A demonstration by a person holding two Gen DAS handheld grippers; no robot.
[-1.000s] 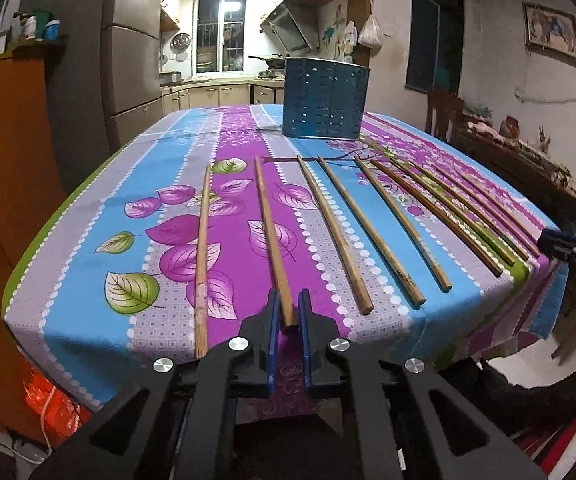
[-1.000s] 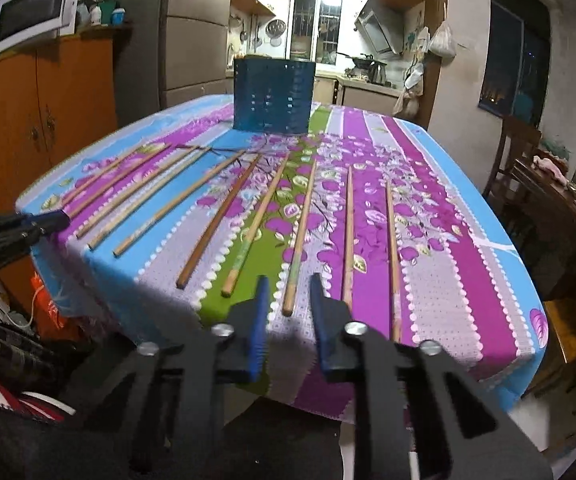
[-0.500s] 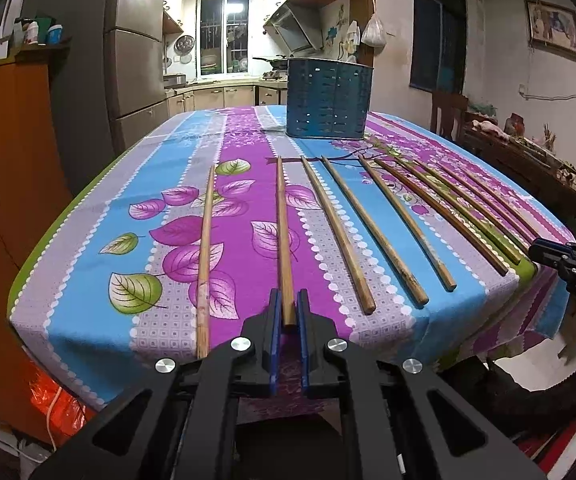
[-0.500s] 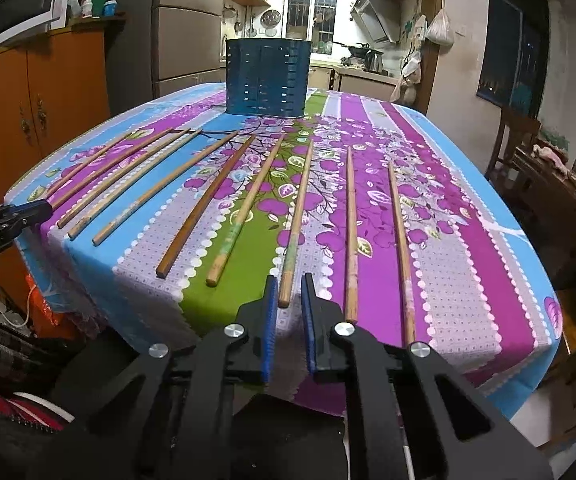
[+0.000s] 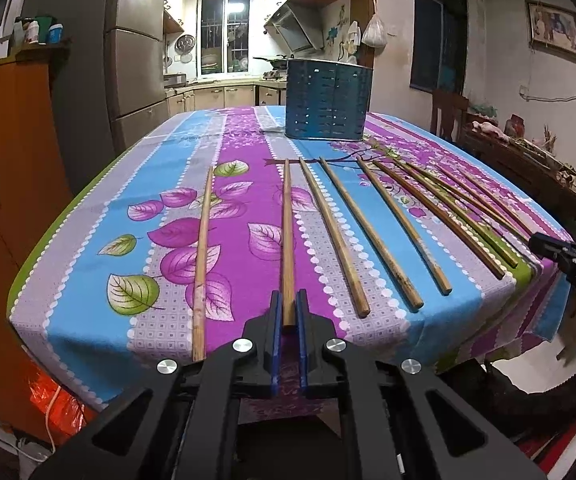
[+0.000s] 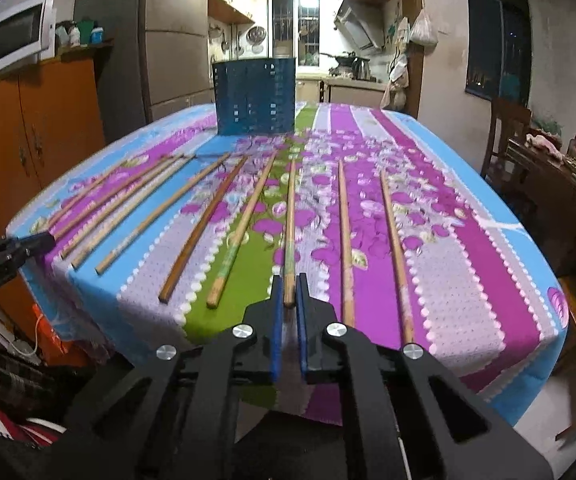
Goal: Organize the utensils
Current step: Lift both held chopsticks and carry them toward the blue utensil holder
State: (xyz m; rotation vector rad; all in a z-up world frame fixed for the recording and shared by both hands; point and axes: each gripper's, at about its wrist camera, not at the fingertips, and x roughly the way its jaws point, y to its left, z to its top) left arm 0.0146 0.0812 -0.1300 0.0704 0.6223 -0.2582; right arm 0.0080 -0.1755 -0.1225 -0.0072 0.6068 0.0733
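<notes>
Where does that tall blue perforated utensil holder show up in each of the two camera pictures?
Left wrist view: the tall blue perforated utensil holder stands at the far end of the table, upper middle, slightly right of centre.
Right wrist view: the same holder stands at the far end, upper middle, slightly left of centre.
Shared landmark: the bright kitchen window behind it, and the row of wooden chopsticks before it.

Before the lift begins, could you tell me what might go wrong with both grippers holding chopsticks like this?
1. The left gripper pinches only the near end of its chopstick, so the long free end may droop or swing.
2. The right gripper also grips just the tip of its chopstick; neighbours lie close and could be knocked.
3. The blue perforated holder stands far back, making for a long carry.
</notes>
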